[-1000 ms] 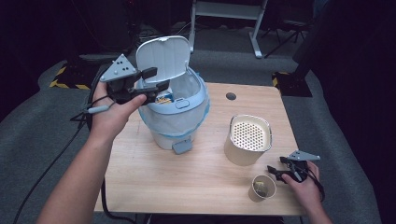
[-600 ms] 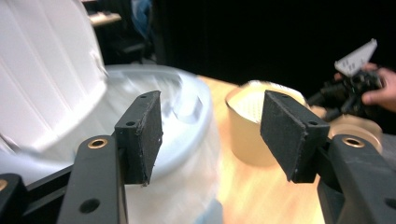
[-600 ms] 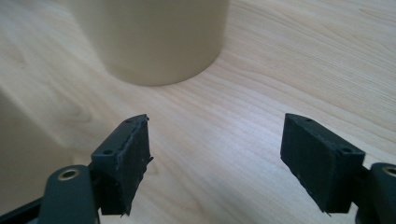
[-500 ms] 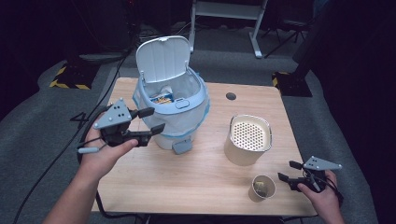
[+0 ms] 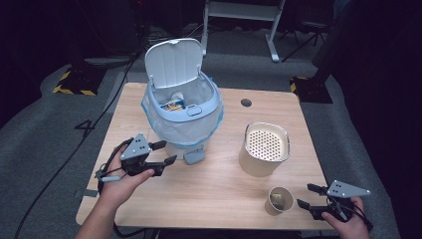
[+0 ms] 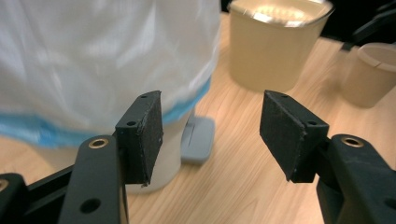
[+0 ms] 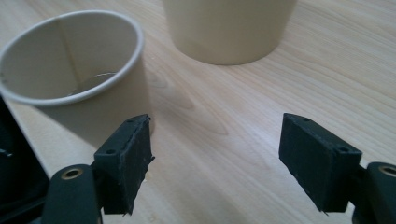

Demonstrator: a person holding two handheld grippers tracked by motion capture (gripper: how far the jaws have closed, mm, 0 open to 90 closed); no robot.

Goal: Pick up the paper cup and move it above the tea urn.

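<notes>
At the left of the worktop (image 5: 209,194), the left gripper (image 5: 166,152) was held low beside the base of the bin (image 5: 183,117). Its fingers (image 6: 142,135) stood wide apart with nothing between them.

The bin stood at the back left of the worktop with its lid (image 5: 173,63) raised. A white liner bag (image 6: 102,56) hung over its sides, and a blue-and-yellow packet (image 5: 173,105) lay inside with other items too indistinct to identify. A grey pedal (image 5: 193,157) projected from its foot onto the worktop.

Right of centre stood a beige pot (image 5: 263,149) capped by a perforated top; its contents could not be seen.

Near the front right edge stood a paper cup (image 5: 278,200), upright, holding what appeared to be a teabag with a thread. The right gripper (image 5: 304,196) was just beside the cup at its right. Its fingers (image 7: 123,170) were apart and empty; the cup stood ahead of them toward one finger, and whether that finger touched it could not be determined.
</notes>
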